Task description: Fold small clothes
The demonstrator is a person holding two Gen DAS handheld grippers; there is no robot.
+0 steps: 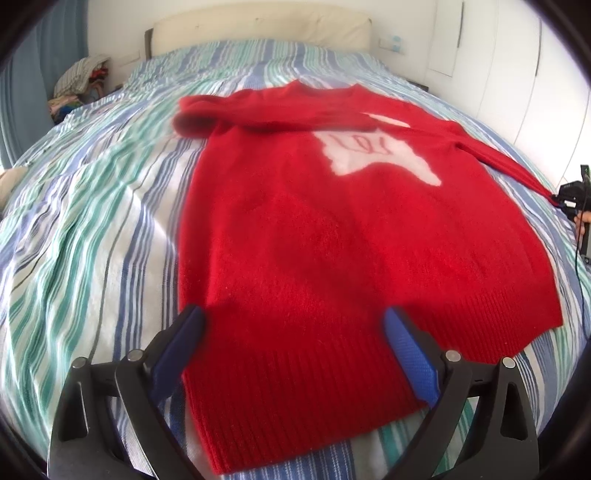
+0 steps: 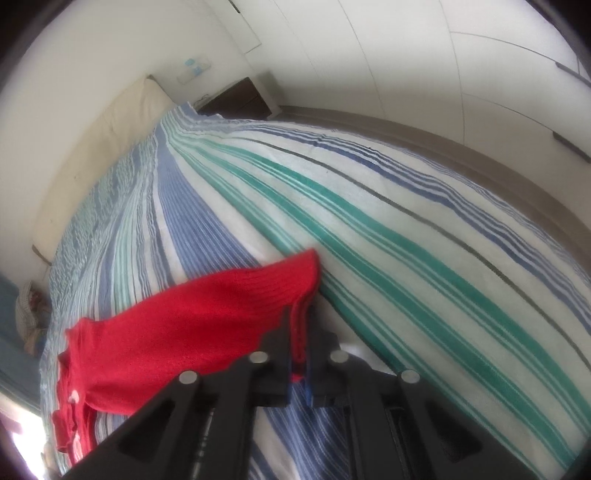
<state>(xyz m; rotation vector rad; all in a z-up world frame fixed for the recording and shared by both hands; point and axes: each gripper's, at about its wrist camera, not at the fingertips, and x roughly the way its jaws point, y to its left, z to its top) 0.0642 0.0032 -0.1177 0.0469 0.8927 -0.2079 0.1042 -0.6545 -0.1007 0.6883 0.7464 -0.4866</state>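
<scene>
A: left gripper (image 1: 291,325) build?
B: black forked links, round silver pin heads, blue textured pads on the fingers (image 1: 412,354).
A: right gripper (image 2: 300,332)?
B: same black frame and silver pins; a thin black cable trails from it.

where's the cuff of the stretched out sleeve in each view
Left wrist view: the sleeve cuff sits at the far right edge, pinched by the right hand-held gripper.
Right wrist view: sleeve cuff is at lower centre, clamped between the closed jaws.
Shared landmark: the cream headboard.
</scene>
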